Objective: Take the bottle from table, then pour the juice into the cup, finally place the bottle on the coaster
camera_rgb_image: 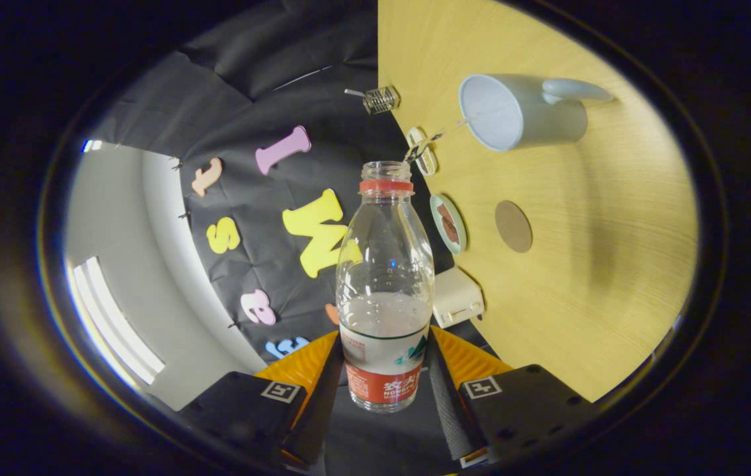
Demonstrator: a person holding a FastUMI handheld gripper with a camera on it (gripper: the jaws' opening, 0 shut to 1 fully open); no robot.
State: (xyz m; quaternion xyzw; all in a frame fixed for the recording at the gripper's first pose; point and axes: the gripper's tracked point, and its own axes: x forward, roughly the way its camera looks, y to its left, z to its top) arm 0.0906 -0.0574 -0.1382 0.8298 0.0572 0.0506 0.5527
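My gripper (383,370) is shut on a clear plastic bottle (385,264), both fingers pressing on its labelled lower part. The bottle has no cap, a red neck ring, and some clear liquid low inside it. The whole view is rolled sideways, so the wooden table (600,277) stands like a wall beside the bottle. A pale blue cup (514,112) with a handle stands on that table beyond the bottle's mouth, its opening facing the bottle. A round brown coaster (513,226) lies on the table between the cup and my fingers.
Along the table's edge sit a small wire holder (381,99), a small pale clip-like object (422,151), a round pale green dish (449,223) with something brown in it, and a cream box (457,297). The booth's black cloth wall is behind the bottle.
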